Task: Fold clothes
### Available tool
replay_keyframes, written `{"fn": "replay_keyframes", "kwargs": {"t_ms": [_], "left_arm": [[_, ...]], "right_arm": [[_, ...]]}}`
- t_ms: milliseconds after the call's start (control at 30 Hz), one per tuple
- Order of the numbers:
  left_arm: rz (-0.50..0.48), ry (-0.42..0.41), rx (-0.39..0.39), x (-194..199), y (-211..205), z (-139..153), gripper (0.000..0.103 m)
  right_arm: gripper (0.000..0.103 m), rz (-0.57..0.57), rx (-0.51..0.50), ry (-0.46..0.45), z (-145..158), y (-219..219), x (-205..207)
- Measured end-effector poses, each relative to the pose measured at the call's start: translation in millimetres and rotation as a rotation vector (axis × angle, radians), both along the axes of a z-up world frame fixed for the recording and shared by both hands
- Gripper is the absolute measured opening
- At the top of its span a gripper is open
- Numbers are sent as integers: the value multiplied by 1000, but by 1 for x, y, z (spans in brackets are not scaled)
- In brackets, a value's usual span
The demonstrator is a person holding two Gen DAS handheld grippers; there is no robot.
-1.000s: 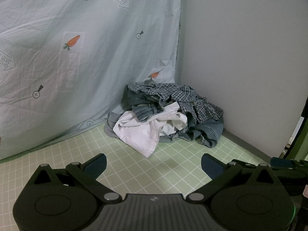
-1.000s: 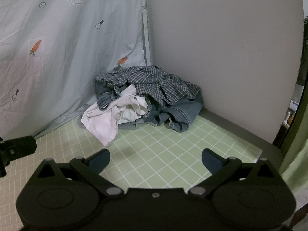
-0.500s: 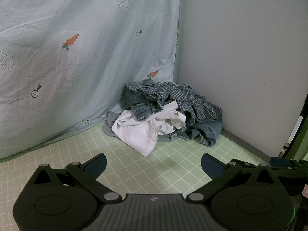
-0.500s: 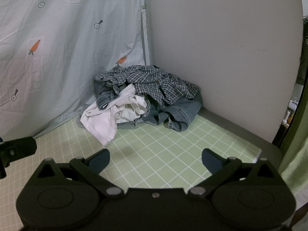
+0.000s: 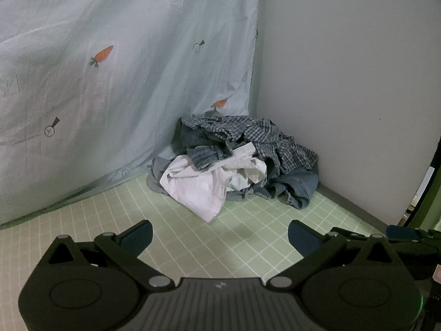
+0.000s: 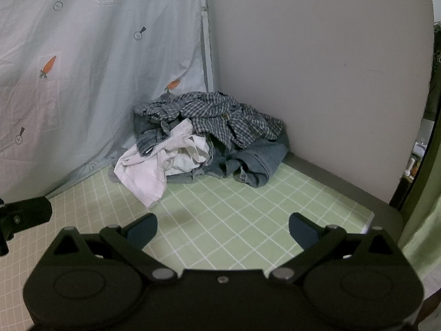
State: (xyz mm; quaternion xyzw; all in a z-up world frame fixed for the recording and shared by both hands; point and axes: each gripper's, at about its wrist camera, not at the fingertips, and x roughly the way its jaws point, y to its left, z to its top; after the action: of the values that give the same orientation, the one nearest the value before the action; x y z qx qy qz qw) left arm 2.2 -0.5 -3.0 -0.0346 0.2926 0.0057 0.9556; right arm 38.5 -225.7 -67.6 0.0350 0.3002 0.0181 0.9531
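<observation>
Denim, checked and white clothes (image 5: pixel 234 165) lie heaped in the desk's (image 5: pixel 248 237) far corner; my left gripper (image 5: pixel 220 237) and right gripper (image 6: pixel 222 229) hover released, empty.

Both views are dim and slightly grainy, lit softly and evenly with no glare. The wall (image 6: pixel 317 69) reads flat grey, darkening toward the corner. The pile (image 5: pixel 237 165) throws only a faint shadow on the mat (image 5: pixel 248 234), and a soft dark patch lies on the mat just ahead of the fingers in each view. The white cloth (image 6: pixel 154 168) is the brightest area. The left gripper (image 5: pixel 220 237) and right gripper (image 6: pixel 222 227) are near-black silhouettes with little detail. Fisheye distortion bends the grid lines and the curtain (image 5: pixel 110 69); the corners vignette to black. The curtain's print looks a little smeared in the left view.
</observation>
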Motion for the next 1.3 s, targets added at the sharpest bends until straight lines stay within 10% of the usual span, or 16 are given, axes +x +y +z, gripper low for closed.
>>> {"fn": "replay_keyframes", "kwargs": {"t_ms": [600, 1300], "left_arm": [[124, 50, 20, 94, 7, -18, 103], [142, 85, -65, 353, 48, -63, 103]], "right_arm": [[103, 20, 14, 50, -23, 2, 110], [103, -24, 244, 29, -66, 35, 432]]}}
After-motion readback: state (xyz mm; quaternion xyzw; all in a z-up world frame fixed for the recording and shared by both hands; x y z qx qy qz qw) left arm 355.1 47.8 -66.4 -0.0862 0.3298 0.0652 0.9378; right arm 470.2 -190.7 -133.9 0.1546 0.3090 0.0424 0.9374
